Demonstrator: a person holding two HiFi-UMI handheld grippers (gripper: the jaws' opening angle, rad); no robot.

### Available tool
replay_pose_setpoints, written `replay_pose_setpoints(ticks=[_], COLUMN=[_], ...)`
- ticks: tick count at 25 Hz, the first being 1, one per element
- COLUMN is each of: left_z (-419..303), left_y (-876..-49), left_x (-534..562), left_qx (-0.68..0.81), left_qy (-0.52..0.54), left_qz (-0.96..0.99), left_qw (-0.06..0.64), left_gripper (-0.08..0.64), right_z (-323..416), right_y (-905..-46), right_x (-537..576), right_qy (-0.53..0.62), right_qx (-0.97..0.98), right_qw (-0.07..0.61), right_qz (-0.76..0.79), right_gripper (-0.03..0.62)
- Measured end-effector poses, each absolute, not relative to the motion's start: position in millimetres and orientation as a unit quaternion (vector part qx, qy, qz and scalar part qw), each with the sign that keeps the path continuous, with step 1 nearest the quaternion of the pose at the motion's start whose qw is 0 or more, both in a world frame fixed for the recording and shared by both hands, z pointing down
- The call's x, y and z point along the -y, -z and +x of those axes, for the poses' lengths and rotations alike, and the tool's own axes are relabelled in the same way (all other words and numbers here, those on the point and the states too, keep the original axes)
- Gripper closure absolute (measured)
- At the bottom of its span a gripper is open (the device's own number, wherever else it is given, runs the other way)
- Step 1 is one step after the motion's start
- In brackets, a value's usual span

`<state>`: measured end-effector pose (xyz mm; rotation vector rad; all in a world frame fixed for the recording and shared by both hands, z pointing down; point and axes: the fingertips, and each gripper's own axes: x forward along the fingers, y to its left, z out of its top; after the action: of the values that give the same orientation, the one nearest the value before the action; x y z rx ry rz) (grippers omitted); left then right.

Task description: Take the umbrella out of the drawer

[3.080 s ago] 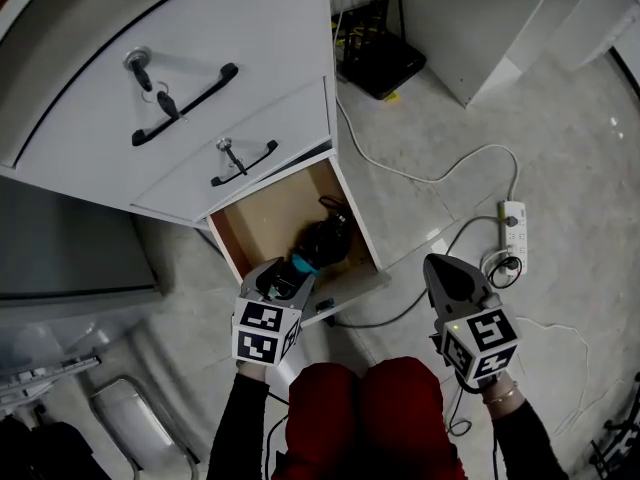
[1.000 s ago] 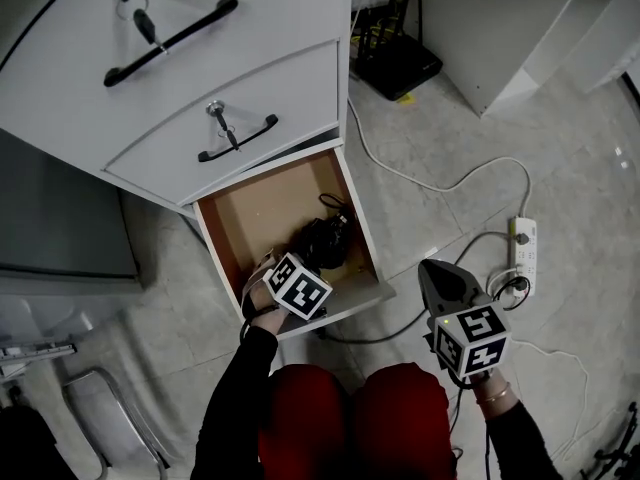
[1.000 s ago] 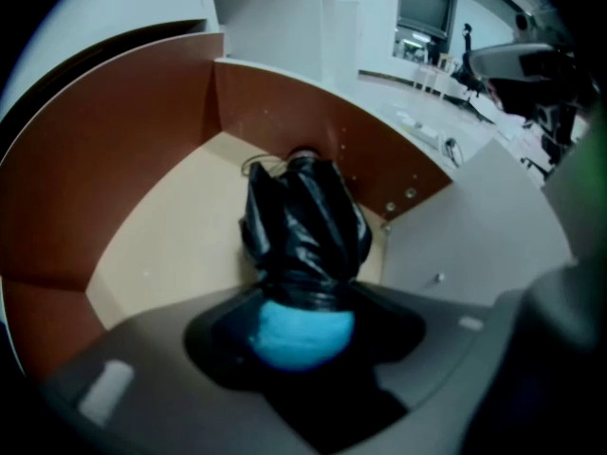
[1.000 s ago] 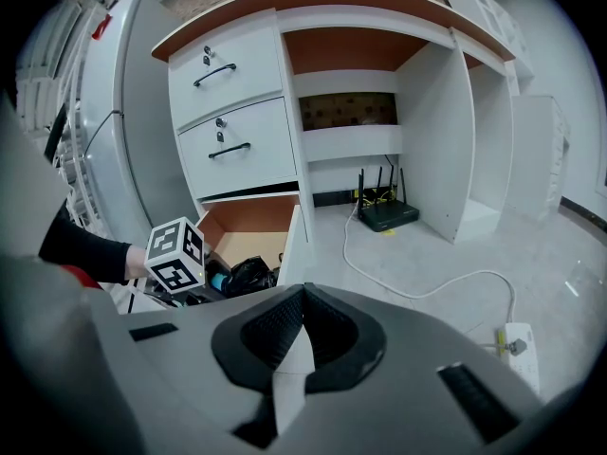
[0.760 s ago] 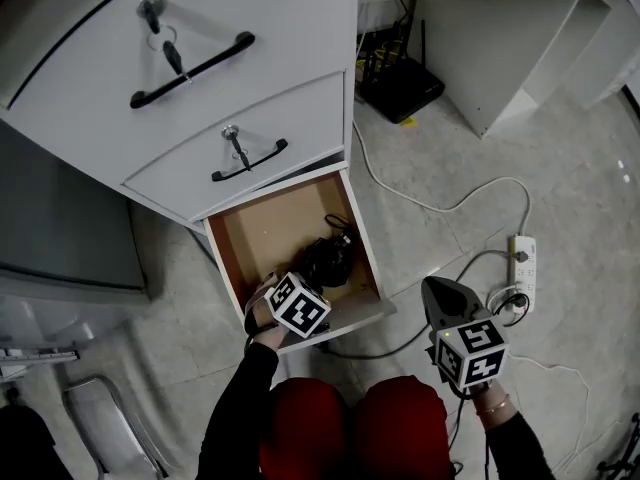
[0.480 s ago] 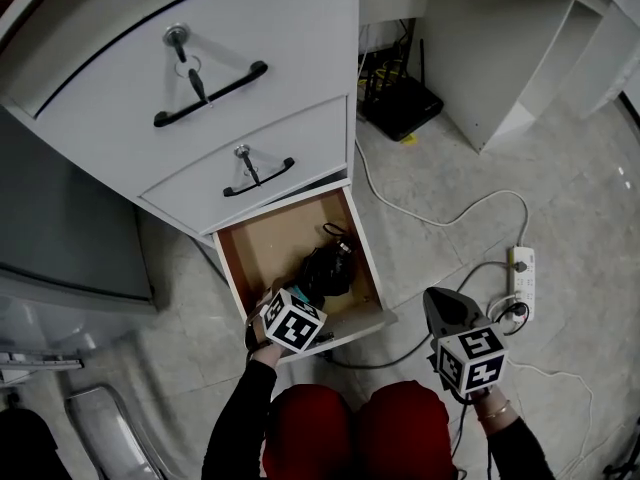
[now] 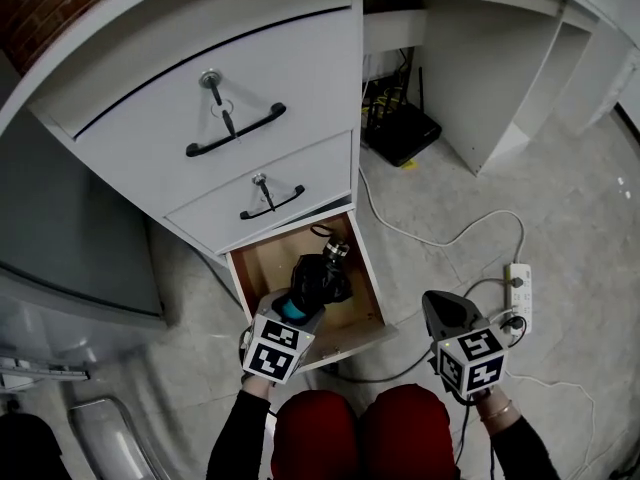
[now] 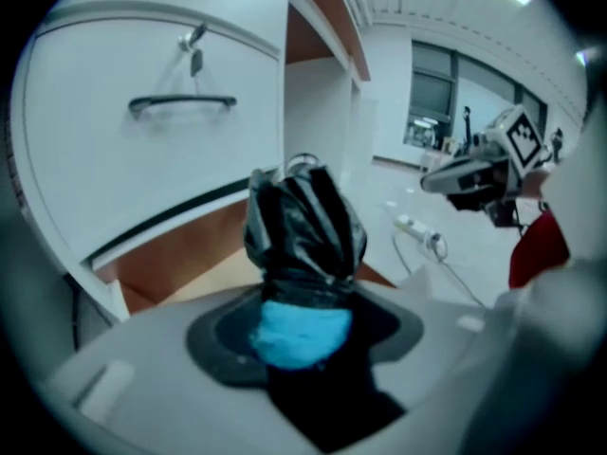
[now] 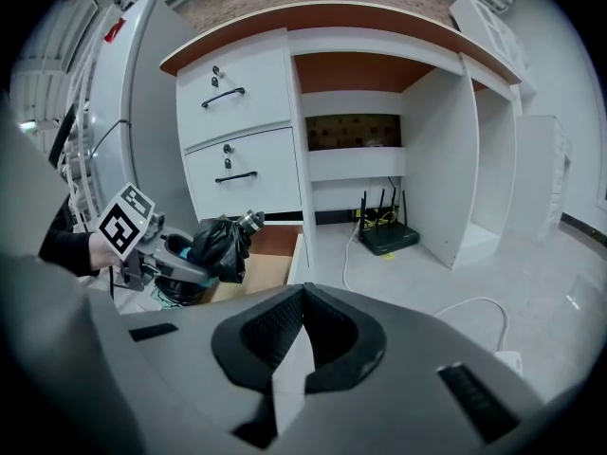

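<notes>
Leftmost, the umbrella [image 7: 320,280] is clamped at its blue end in the left gripper [image 7: 296,313] and held above the open drawer [image 7: 262,266]; rightward, the right gripper [image 7: 440,304] is closed and empty.

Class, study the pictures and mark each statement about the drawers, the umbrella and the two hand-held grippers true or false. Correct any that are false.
1. The left hand-held gripper is closed on the black umbrella. True.
2. The right hand-held gripper holds the power strip. False: its jaws are together with nothing between them, and the power strip lies on the floor.
3. The bottom drawer is open. True.
4. The two upper drawers are pulled out. False: both are closed.
</notes>
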<state>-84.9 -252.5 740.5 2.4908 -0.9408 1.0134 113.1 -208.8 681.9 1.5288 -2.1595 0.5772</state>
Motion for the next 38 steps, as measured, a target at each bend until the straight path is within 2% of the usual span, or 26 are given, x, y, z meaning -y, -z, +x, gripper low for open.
replay_pose_setpoints(ticks=[11, 30, 38], left_z=[-90.3, -133.3, -152.9], left_y=[-672.8, -576.5, -548.2], left_x=[254.2, 237.6, 224.1], left_qx=[0.365, 0.432, 0.456], left_qy=[-0.276, -0.126, -0.071], left_qz=[0.880, 0.882, 0.876], left_qw=[0.128, 0.137, 0.142], left_gripper=[0.319, 0.319, 0.319], right_z=[96.4, 62.8, 53.8], right_y=[-647.4, -582.4, -555.5], right_x=[222.7, 217.9, 212.6], right_qy=[-0.187, -0.142, -0.154], right_qx=[0.795, 0.822, 0.831], right_qw=[0.192, 0.149, 0.103], right_qz=[0.545, 0.531, 0.524], right_gripper=[0.594, 0.594, 0.595])
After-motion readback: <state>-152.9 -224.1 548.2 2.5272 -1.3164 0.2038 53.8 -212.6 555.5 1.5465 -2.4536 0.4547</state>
